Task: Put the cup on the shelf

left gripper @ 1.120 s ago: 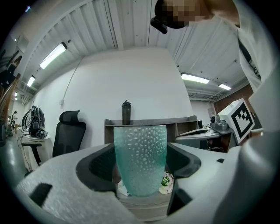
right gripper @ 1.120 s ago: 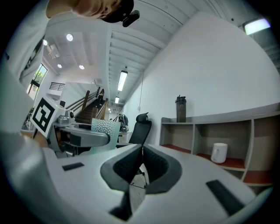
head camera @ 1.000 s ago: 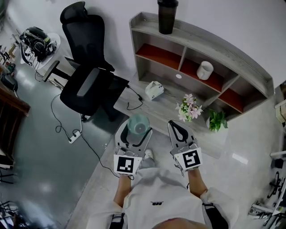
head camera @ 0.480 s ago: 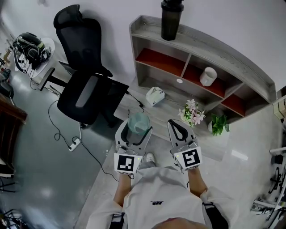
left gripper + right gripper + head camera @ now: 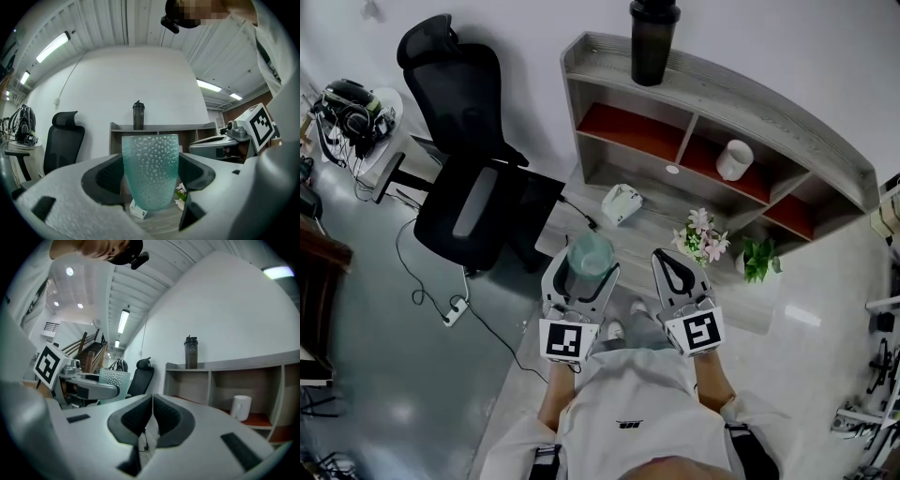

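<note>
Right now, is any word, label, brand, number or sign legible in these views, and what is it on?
No words or numbers can be read.
Print on the shirt: too small to read.
Dark mark on the white box: too blurred to read.
Squares on the left marker cube and right marker cube: patterns, not text.
On the cup and dark bottle: no print visible.
</note>
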Demonstrator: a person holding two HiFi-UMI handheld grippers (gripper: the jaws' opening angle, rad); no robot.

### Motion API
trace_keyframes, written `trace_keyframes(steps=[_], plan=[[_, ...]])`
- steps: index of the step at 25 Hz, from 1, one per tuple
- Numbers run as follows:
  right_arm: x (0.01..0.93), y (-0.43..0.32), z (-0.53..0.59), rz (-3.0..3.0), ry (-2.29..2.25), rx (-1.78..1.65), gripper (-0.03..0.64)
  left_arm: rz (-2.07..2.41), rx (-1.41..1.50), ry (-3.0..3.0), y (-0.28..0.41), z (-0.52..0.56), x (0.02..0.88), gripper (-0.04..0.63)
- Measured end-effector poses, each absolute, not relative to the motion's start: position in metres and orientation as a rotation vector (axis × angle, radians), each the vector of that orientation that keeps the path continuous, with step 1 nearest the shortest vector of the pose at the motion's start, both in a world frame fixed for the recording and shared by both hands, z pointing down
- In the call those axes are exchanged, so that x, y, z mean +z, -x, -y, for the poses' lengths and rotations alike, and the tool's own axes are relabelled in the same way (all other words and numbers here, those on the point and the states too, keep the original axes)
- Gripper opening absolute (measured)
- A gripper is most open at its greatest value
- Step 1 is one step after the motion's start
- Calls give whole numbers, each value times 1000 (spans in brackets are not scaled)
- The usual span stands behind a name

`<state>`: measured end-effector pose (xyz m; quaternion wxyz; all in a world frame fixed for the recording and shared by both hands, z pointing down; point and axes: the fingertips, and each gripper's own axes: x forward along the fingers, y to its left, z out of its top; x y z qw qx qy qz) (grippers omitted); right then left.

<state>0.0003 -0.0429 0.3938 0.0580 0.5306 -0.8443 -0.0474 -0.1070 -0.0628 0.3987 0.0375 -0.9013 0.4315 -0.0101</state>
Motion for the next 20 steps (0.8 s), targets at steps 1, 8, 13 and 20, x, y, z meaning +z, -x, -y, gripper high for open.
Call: trace_keyframes(steps=[1, 8, 13, 20], plan=[[393, 0, 45, 2560, -1611, -144, 31, -1327, -25, 2775, 106, 65, 398, 379], [394, 1, 68, 2565, -1616, -147, 31, -1321, -11, 2803, 97, 89, 395, 379], [392, -1, 88, 2566, -1616, -139, 31, -1311, 1, 2815, 89, 113, 393, 379], [396, -13, 125, 2553, -1623, -124, 31, -1288, 1, 2830, 73, 154, 397, 379]])
